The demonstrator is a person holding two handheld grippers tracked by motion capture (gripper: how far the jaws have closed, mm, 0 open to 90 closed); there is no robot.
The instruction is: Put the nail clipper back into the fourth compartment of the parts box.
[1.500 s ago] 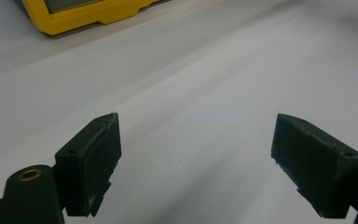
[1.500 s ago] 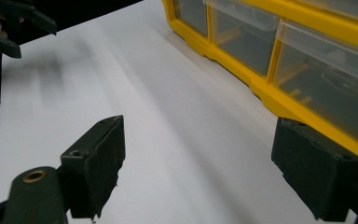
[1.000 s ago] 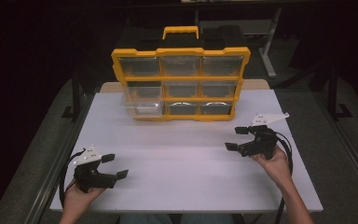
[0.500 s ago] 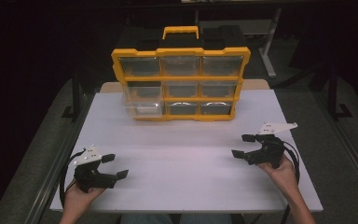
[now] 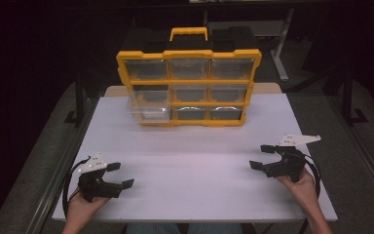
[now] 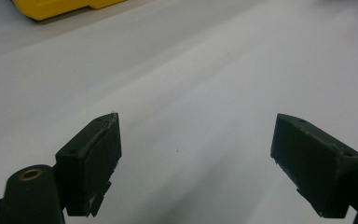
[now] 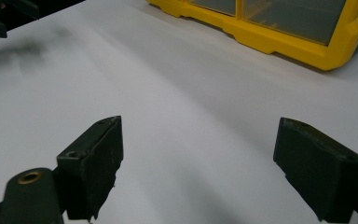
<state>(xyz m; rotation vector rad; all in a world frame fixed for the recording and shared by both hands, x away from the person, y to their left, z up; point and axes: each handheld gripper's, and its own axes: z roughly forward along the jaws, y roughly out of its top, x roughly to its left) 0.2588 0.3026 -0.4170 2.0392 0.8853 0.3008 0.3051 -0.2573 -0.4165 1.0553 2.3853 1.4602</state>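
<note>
Since the earlier frames the right tongs [image 5: 267, 157] have drawn back toward the near right edge of the desk [image 5: 190, 146], while the left tongs [image 5: 119, 175] stay put near the left corner. Both are spread wide and hold nothing. The organizer [image 5: 189, 87] stands upright at the far middle of the desk, handle up, its long axis running across the desk, well apart from both. It lies ahead and to the left of the right tongs, ahead and to the right of the left; neither is clearly nearer.
</note>
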